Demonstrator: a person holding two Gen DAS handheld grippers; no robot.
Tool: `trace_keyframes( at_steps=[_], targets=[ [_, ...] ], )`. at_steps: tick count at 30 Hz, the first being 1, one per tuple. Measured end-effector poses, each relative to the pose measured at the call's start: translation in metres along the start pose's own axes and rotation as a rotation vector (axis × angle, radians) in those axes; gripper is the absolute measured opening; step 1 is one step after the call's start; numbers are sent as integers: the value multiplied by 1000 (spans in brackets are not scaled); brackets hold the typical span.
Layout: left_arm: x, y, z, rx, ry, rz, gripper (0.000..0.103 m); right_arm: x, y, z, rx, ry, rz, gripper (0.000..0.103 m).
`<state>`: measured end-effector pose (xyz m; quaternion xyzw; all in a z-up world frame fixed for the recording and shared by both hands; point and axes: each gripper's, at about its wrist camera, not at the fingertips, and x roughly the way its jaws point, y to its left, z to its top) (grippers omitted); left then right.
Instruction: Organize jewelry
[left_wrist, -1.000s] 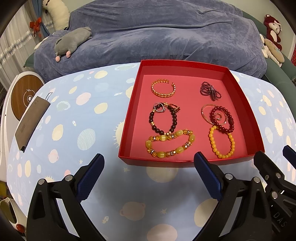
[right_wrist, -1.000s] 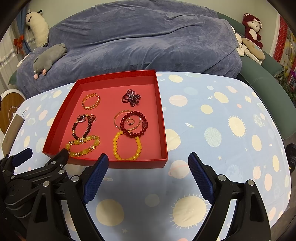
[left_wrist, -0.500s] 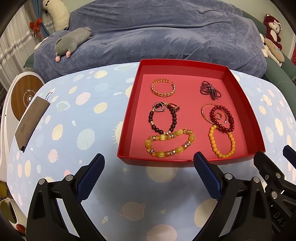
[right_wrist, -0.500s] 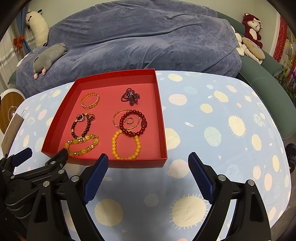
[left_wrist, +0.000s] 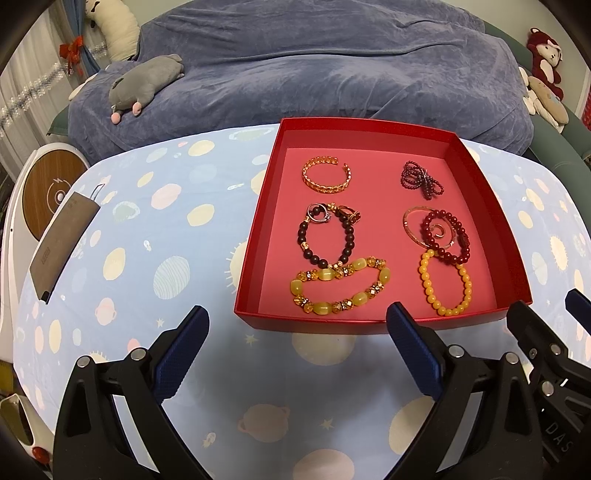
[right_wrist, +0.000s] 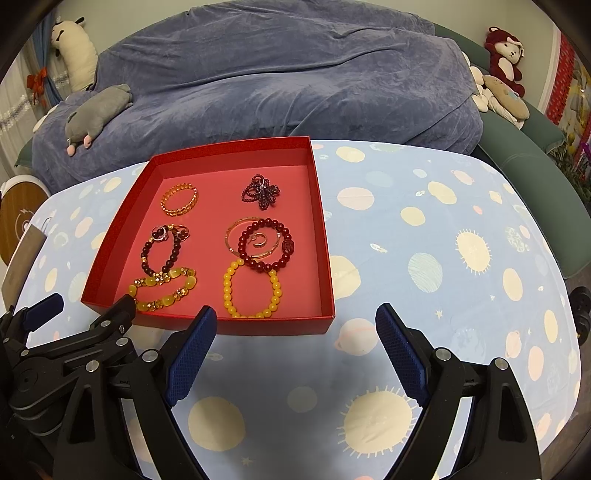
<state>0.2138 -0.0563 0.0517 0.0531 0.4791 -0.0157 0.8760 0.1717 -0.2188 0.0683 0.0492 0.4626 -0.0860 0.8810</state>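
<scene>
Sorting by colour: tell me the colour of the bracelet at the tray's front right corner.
Yellow-orange beads: the bracelet shows best in the left wrist view.

My left gripper (left_wrist: 297, 352), right gripper (right_wrist: 293, 339): black frames, blue textured pads. Shallow red cardboard tray (left_wrist: 476, 173), pinker floor. Inside: gold chain-link cuff (left_wrist: 326, 174), dark maroon tangled bead strand (left_wrist: 421, 180), dark brown bead bracelet (left_wrist: 327, 236), glossy red bead bracelet (left_wrist: 445, 236), yellow-amber chunky stone bracelet (left_wrist: 340, 290), orange-yellow round bead bracelet (left_wrist: 445, 282). Light blue tablecloth (right_wrist: 443, 240), pastel planets, suns, stars print. Slate-blue velvet beanbag (right_wrist: 280, 70). Grey plush mouse (left_wrist: 146, 81), pink paws.
</scene>
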Motion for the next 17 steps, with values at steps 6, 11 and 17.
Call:
trace_keyframes(
  at_steps=[6, 11, 17],
  targets=[
    [2, -1, 0, 11, -7, 4, 92, 3, -1, -2, 0, 2, -5, 84],
    [4, 0, 0, 3, 1, 0, 92, 4, 0, -2, -2, 5, -4, 84],
    [4, 0, -1, -1, -1, 4, 92, 4, 2, -3, -11, 3, -10, 84]
  ],
)
